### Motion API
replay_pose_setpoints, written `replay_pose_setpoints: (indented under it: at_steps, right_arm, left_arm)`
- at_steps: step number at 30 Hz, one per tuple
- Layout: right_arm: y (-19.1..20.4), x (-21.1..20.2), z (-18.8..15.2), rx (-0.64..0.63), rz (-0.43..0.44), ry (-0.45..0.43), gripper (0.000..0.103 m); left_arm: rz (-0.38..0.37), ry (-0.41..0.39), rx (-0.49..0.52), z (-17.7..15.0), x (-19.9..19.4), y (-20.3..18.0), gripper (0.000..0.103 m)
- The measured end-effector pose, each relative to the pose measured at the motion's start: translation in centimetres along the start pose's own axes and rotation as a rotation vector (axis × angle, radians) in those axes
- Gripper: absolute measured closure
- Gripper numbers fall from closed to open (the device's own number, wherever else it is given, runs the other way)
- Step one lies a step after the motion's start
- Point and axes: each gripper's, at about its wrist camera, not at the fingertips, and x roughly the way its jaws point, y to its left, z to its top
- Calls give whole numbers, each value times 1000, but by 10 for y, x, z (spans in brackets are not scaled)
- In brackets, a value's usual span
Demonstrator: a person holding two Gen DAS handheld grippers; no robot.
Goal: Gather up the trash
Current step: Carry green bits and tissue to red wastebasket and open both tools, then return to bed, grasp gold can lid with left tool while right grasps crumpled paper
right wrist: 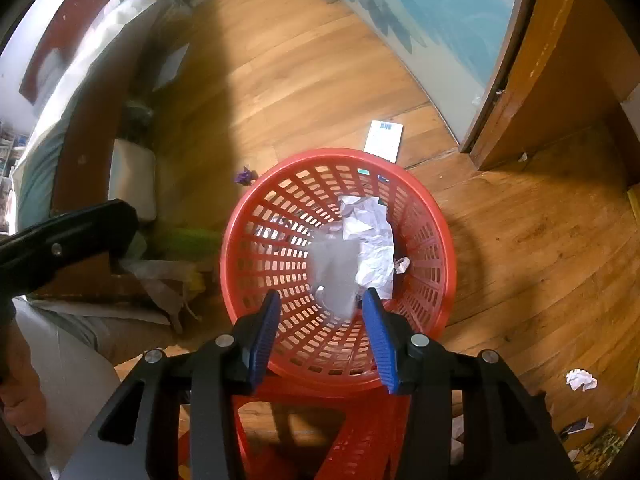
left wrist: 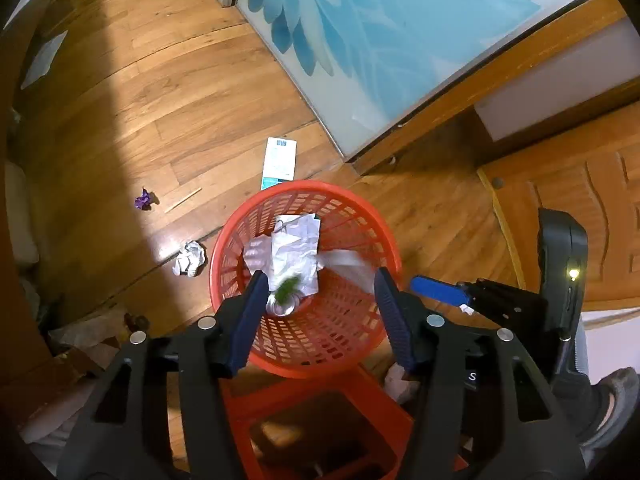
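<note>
A red mesh basket stands on the wooden floor and holds crumpled white paper. My left gripper hangs open over its mouth. Below its fingers are a blurred green scrap and a blurred pale sheet, both free of the pads. My right gripper is open over the same basket, with a blurred grey-white piece just beyond its fingertips and not gripped. In the left wrist view, one blue finger of the right gripper shows at the right.
On the floor lie a white printed card, a purple scrap, a paper ball, a thin stick and another paper wad. A red stool is below the basket. A glass door and a wooden frame are beyond.
</note>
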Motion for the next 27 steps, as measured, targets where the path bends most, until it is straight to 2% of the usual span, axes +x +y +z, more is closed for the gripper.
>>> replay_pose_setpoints:
  at_steps: [8, 12, 14, 17, 19, 22, 26, 27]
  right_arm:
    - [5, -15, 6, -11, 2, -38, 56]
    - [20, -25, 12, -35, 17, -66, 55]
    - [34, -30, 15, -61, 21, -82, 54]
    - [77, -40, 26, -139, 47, -110, 54]
    - [112, -49, 32, -206, 66, -148, 54]
    - [174, -64, 40, -313, 108, -214, 48]
    - [264, -74, 46, -436, 177, -276, 48]
    - [283, -74, 45, -457, 192, -281, 48]
  left_arm:
    - [-20, -81, -36, 1, -19, 7, 43]
    - [-9, -175, -31, 1, -44, 9, 43]
    - [24, -279, -14, -1, -75, 12, 43]
    - [129, -476, -9, -14, -134, 26, 43]
    - [202, -610, -29, -31, -178, 47, 38]
    - [282, -734, -85, -59, -230, 85, 32]
    - [369, -858, -260, -117, -291, 166, 26]
    - [387, -892, -333, -139, -304, 193, 26]
